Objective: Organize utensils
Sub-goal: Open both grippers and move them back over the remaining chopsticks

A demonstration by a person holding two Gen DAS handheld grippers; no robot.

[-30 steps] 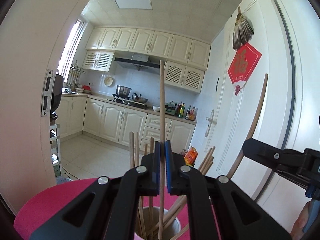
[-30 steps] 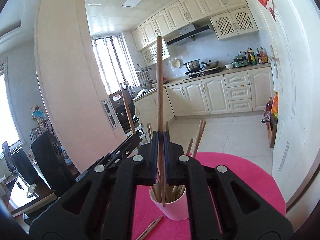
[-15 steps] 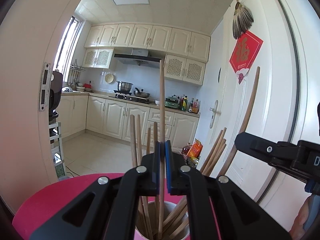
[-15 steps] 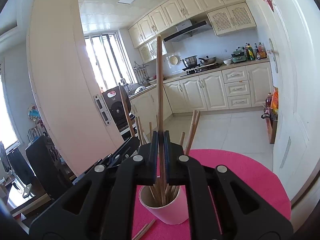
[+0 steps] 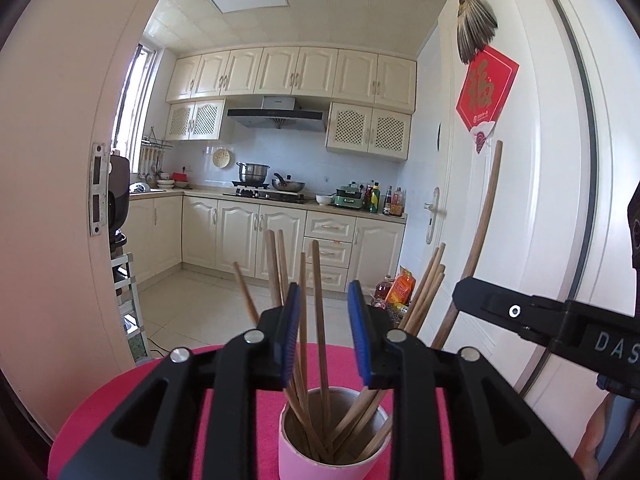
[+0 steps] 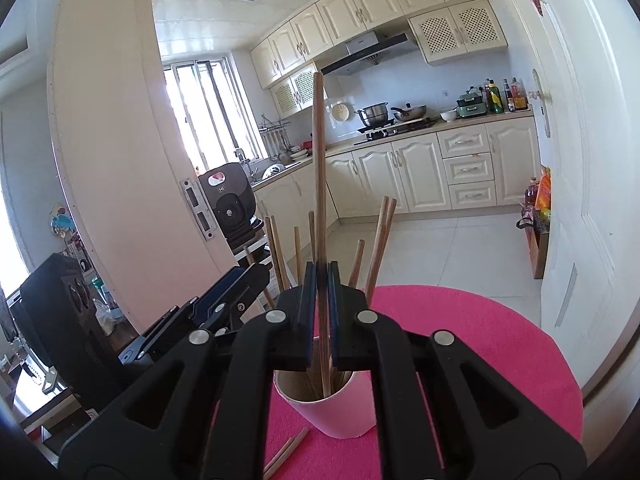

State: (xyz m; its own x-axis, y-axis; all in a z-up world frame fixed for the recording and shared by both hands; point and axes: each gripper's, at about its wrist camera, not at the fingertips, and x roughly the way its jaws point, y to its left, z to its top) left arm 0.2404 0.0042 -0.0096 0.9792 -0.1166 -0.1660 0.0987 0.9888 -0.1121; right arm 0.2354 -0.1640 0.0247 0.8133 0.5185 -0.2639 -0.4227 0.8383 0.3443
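Now the pink table [image 6: 500, 344] carries a cup [image 6: 340, 412] of chopsticks [image 5: 320, 320]. Since the earlier frame, the left gripper [image 5: 325, 332] has just spread, dropping its stick [image 5: 303, 308] in; the right gripper [image 6: 321, 308], at three o'clock, clamps a chopstick [image 6: 319, 168].

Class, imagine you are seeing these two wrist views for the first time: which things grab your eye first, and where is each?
A white cup crammed with wooden chopsticks stands on a bright pink mat, close in front of both grippers. The right gripper pinches one tall chopstick upright above the cup, while the left gripper, jaws just opened, holds nothing. A red paper decoration hangs on the white door.
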